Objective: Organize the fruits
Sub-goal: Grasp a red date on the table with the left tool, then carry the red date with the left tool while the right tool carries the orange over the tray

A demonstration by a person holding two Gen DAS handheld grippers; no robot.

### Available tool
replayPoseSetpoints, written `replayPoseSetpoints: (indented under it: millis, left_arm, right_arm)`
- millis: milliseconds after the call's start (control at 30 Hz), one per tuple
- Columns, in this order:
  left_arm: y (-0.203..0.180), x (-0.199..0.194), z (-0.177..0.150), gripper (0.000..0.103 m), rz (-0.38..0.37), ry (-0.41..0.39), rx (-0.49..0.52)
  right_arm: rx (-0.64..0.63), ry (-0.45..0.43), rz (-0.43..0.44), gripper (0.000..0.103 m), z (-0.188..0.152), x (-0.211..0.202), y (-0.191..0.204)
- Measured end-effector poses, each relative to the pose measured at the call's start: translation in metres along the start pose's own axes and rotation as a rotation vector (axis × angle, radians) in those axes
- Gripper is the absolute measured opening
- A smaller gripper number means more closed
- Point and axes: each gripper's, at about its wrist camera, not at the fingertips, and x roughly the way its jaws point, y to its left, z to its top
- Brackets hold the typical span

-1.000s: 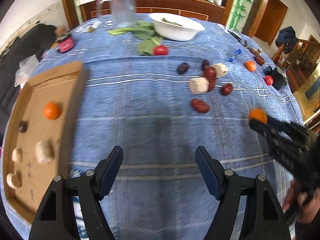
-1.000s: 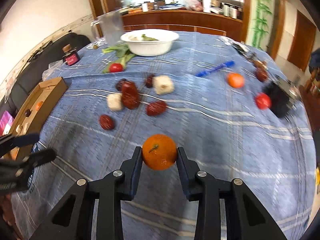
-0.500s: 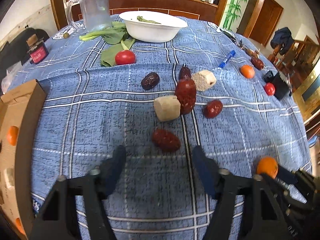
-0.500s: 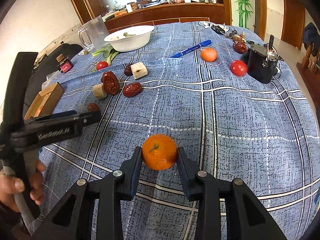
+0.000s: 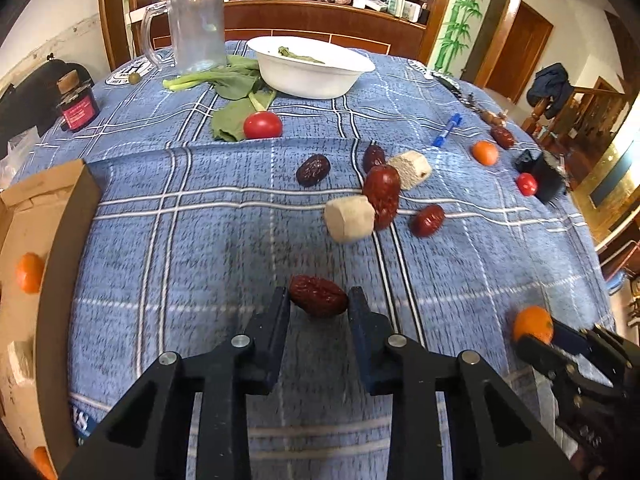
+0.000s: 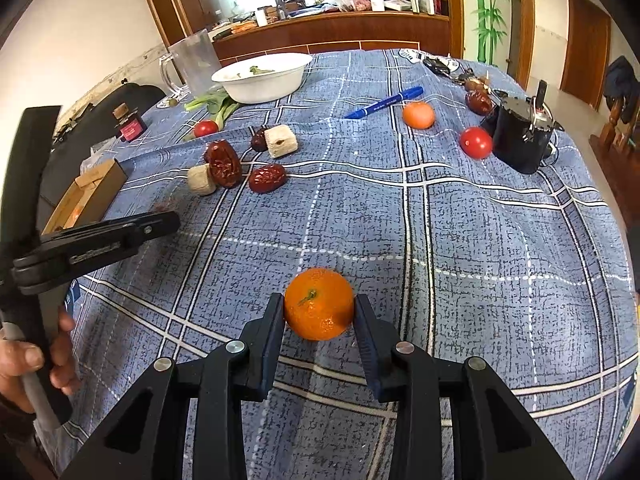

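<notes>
Left tool (image 5: 319,305) is pinching a red date (image 5: 318,295) just over the counter (image 5: 200,240); right tool (image 6: 319,320) is clamped on a mandarin (image 6: 319,303).

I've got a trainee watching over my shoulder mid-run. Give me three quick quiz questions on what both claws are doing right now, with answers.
1. True or false: the right claw is shut on a tangerine.
2. What lies between the fingers of the left claw? A) a tomato B) a red date C) a pen
3. Fill in: the cardboard box at the table's left edge already holds an orange ____.

Key: 1 true. 2 B; the fingers are at its sides, though a firm grip cannot be confirmed. 3 tangerine.
</notes>
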Motion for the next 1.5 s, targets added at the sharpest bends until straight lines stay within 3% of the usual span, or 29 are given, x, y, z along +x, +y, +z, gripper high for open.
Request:
replayPoseSetpoints:
  millis: [600, 1500]
  left_arm:
    - [-0.005, -0.059, -0.087, 0.028, -0.095, 0.065, 0.150]
    - [0.020, -0.082, -0.092, 0.029, -0.168, 0.039, 0.095]
  right_arm:
    - [0.054, -0.002, -0.031, 0.037, -0.051, -0.036, 0.024]
    - [0.037, -0.003, -0.042, 0.037, -0.062, -0.051, 0.074]
